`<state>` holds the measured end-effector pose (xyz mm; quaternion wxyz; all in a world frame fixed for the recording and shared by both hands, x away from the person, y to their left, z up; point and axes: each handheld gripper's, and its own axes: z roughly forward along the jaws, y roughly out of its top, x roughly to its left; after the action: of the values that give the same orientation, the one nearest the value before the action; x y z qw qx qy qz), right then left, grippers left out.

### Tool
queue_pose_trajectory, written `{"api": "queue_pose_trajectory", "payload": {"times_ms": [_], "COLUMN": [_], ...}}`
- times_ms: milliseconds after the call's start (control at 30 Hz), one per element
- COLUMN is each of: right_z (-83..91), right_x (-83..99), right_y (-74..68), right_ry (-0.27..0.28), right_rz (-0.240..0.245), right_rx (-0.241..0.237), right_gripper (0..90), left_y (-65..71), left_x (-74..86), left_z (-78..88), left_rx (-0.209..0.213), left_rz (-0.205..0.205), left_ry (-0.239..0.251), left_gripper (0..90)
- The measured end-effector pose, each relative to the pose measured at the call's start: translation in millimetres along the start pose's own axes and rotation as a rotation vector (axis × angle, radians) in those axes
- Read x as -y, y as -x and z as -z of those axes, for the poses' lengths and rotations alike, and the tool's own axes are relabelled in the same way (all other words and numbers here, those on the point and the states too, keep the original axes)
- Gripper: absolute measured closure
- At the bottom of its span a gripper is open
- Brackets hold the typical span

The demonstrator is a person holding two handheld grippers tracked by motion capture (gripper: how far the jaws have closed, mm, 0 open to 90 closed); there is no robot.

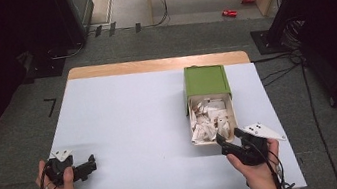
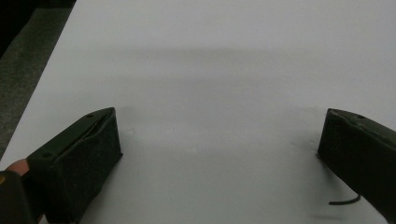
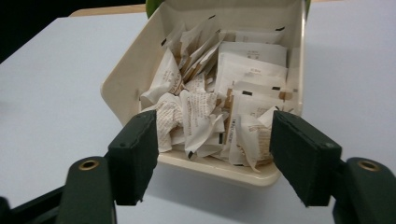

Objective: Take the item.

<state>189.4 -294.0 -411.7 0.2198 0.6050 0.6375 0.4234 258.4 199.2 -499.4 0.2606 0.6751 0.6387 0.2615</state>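
Sachets [image 3: 219,107] carry print, seemingly illegible.

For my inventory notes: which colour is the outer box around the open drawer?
Green outer box, clearest in the high view.

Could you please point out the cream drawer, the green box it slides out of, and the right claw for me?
cream drawer [image 3: 122,74], right gripper view, on its bare left wall.
green box [image 1: 206,80], high view, on its top face.
right claw [image 1: 228,140], high view, midway between its open fingertips.
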Motion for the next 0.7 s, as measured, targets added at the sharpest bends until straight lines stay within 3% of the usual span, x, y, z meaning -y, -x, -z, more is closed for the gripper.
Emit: {"api": "queue_pose_trajectory", "payload": {"times_ms": [100,233,467,700], "right_z": [-4.3,-11.8,-30.1,-45.0], "right_x": [0.7,3.7,13.5,17.9], "right_y": [-1.8,-2.1,0.0,-4.8], "right_ry": [0.009,0.012,-0.013,-0.017], "right_rz": [-0.005,-0.007,-0.024,-0.024], "right_rx": [-0.029,-0.029,-0.007,0.009], "right_gripper": [44.8,52.3,57.4,56.0], "left_y": [0.1,0.1,0.1,0.1], "left_x": [0.0,-0.1,-0.1,-0.1], "left_z": [0.0,-0.1,-0.1,-0.1], "left_rx": [0.0,0.0,0.0,0.0], "left_rz": [0.0,0.0,0.0,0.0], "left_ry": [0.0,-0.001,0.0,0.0], "left_gripper": [0.0,0.0,0.0,0.0]}}
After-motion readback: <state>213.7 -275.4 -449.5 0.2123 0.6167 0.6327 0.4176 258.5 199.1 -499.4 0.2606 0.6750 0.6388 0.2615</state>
